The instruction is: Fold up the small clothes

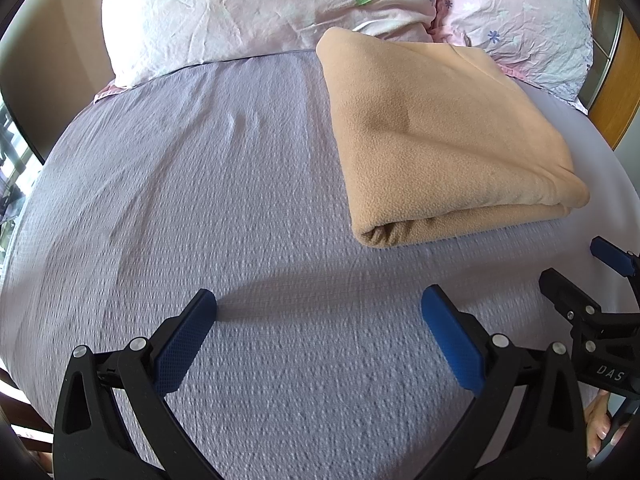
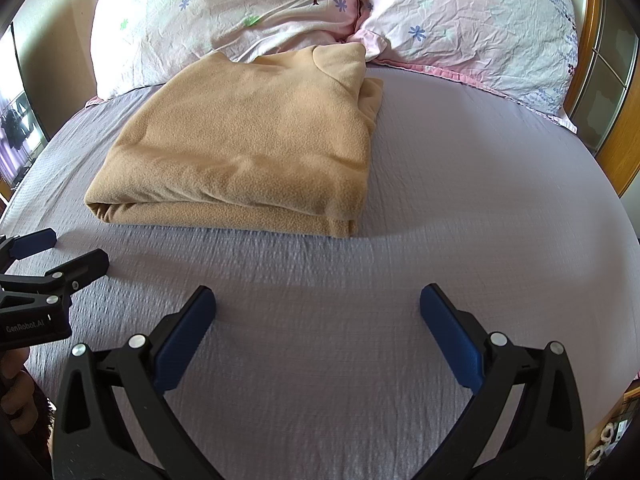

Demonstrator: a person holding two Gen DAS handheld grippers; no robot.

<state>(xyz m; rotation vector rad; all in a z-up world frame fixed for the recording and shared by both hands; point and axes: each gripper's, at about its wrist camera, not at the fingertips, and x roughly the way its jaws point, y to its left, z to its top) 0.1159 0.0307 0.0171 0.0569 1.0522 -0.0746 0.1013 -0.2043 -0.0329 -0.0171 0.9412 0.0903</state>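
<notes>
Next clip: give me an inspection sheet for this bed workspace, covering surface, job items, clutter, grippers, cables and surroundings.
Surface: bed with a lavender textured sheet, lightly creased.
Job's things: one tan fleece garment, folded into a rough rectangle, lying flat near the pillows, touched by neither gripper.
Clutter: nothing seen on the sheet.
Grippers: left gripper open, empty, short of the garment; right gripper open, empty, likewise short of it.
Cables: nothing seen.
Surroundings: two floral pillows at the head of the bed; wooden frame at the right edge; window at the left edge.
</notes>
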